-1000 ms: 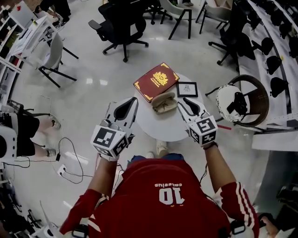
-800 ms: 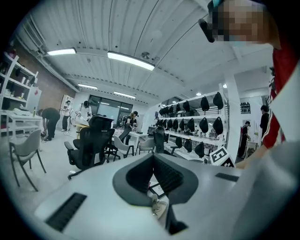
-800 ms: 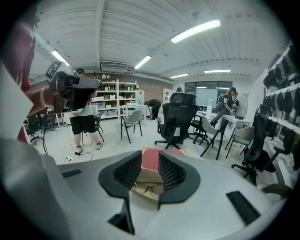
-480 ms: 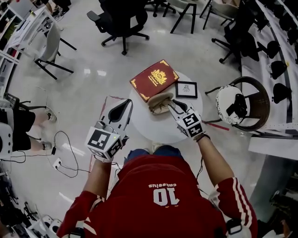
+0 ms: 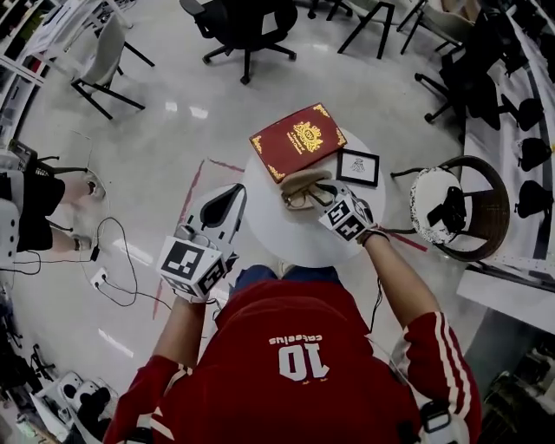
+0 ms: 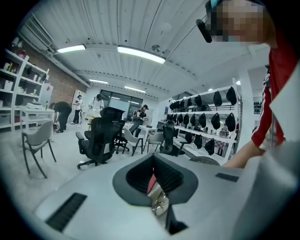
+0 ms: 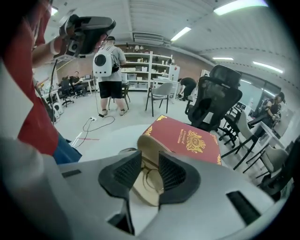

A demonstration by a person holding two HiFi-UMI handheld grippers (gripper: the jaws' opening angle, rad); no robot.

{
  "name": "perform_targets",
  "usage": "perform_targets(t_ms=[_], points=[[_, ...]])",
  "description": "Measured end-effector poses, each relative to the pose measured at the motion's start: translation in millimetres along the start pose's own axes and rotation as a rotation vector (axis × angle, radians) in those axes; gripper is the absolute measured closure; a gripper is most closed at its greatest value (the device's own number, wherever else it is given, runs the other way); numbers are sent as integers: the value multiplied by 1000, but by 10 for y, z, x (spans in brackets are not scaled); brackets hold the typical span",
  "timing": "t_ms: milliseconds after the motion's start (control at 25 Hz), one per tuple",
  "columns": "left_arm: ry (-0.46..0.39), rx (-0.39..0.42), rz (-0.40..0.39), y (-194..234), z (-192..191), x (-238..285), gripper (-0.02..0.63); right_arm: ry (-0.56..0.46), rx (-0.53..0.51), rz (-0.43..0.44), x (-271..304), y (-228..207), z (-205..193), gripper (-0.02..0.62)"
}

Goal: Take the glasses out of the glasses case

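Note:
A tan glasses case [image 5: 301, 182] lies open on the round white table [image 5: 286, 244], its lid up against a red book [image 5: 297, 141]. Thin wire-framed glasses [image 5: 300, 200] rest inside it. My right gripper [image 5: 322, 192] is open and reaches into the case from the right. In the right gripper view its dark pads [image 7: 174, 174] stand a little apart with the glasses [image 7: 149, 181] showing through the gap, and the case lid [image 7: 146, 139] and book [image 7: 187, 136] lie beyond. My left gripper [image 5: 232, 194] hovers off the table's left edge, shut [image 6: 154, 171] and holding nothing.
A small black-framed picture [image 5: 357, 166] lies on the table right of the book. A round wicker chair [image 5: 482, 206] stands to the right. Office chairs [image 5: 247, 22] stand behind, cables [image 5: 117, 273] trail on the floor at left, and a person's legs [image 5: 30, 217] are at far left.
My right gripper has moved forward and left from the table's right side to the open case. The left gripper has stayed beside the table's left edge.

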State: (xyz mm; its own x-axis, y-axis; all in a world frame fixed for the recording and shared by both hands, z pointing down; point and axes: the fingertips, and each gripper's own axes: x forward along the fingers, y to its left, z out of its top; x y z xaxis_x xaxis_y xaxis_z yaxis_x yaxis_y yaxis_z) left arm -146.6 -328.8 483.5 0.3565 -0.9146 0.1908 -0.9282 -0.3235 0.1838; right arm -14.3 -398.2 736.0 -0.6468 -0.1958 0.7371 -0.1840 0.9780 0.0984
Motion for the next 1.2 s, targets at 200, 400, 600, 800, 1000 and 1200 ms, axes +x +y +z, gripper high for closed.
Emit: perform_targets(t_ms=[200, 400, 600, 800, 1000, 1200], points=[[36, -28, 27, 73, -83, 78, 598, 81, -100, 39, 330, -91, -171, 489], [43, -12, 27, 92, -124, 111, 598, 145, -192, 85, 545, -101, -283, 489], [51, -21, 40, 138, -141, 129, 598, 186, -260, 115, 665, -86, -373, 489], [58, -23, 56, 172, -133, 104, 598, 219, -321, 140, 781, -39, -420, 489], [60, -26, 75, 169, -155, 59, 598, 239, -380, 147, 817, -36, -433, 489], [57, -28, 86, 142, -158, 6, 598, 246, -497, 120, 865, 1, -425, 489]])
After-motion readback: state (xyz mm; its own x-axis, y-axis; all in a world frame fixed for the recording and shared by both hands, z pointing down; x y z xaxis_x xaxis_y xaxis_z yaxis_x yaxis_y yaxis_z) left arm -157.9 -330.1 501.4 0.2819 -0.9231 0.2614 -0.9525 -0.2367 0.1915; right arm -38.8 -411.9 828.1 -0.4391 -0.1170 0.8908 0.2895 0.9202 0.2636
